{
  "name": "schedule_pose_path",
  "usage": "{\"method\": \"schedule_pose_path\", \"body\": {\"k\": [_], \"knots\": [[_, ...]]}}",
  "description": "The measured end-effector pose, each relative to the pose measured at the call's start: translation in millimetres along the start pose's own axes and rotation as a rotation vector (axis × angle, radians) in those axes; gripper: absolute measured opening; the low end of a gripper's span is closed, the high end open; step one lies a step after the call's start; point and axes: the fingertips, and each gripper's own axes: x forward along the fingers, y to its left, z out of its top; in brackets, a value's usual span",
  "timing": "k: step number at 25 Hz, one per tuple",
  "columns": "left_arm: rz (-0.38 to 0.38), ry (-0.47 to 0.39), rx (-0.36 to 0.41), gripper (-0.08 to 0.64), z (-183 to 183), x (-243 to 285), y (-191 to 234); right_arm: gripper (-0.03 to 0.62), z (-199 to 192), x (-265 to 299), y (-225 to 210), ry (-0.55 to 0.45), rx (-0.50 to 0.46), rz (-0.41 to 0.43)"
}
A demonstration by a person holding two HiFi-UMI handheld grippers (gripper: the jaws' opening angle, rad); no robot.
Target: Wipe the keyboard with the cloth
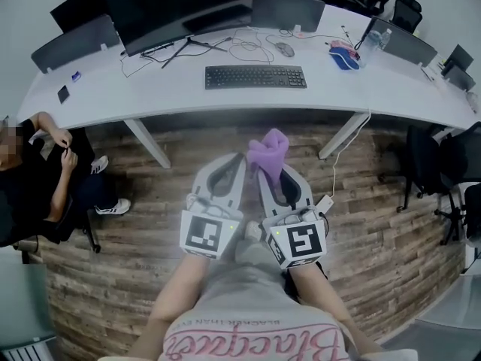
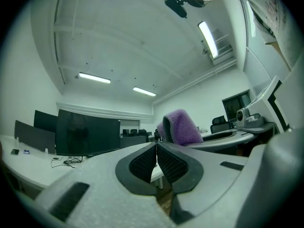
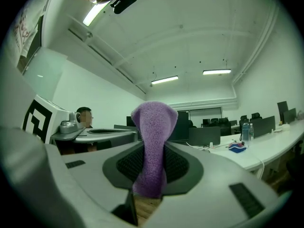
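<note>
Keyboard [image 1: 255,77] lies on the desk [image 1: 150,89], well apart from right tongs [image 1: 269,173] clamping the cloth [image 1: 269,150] and left tongs [image 2: 156,146] closed empty.

Purple fuzzy cloth [image 1: 269,153], pinched between the jaws of the right gripper [image 1: 264,171], bunched upright past their tips, black keyboard [image 1: 255,77] laid flat well ahead, untouched.

The left claw [image 2: 156,145] has its jaws pressed together, with a purple cloth [image 2: 183,127] just beyond them.
</note>
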Motion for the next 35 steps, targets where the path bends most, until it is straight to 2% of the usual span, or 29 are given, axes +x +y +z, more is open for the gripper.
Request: {"method": "schedule_pose_path", "body": {"k": [4,9,14,17,25,35], "knots": [[0.008,0.004,0.046,0.006,-1,47,7,0.089,1,27,-41,0.005,0.013,0.003],[0.033,0.014,0.02,0.006,-6,101,8,0.089,0,54,-87,0.01,0.025,0.055],[0.045,0.016,0.061,0.006,-11,137,11,0.089,-3,74,-117,0.01,0.037,0.086],[0.063,0.022,0.024,0.008,-17,148,15,0.089,-4,84,-123,0.007,0.032,0.099],[0.083,0.034,0.035,0.008,-29,167,37,0.089,-11,112,-130,0.02,0.036,0.12],[0.094,0.053,0.001,0.008,-50,197,92,0.089,-24,175,-139,0.075,0.043,0.115]]}}
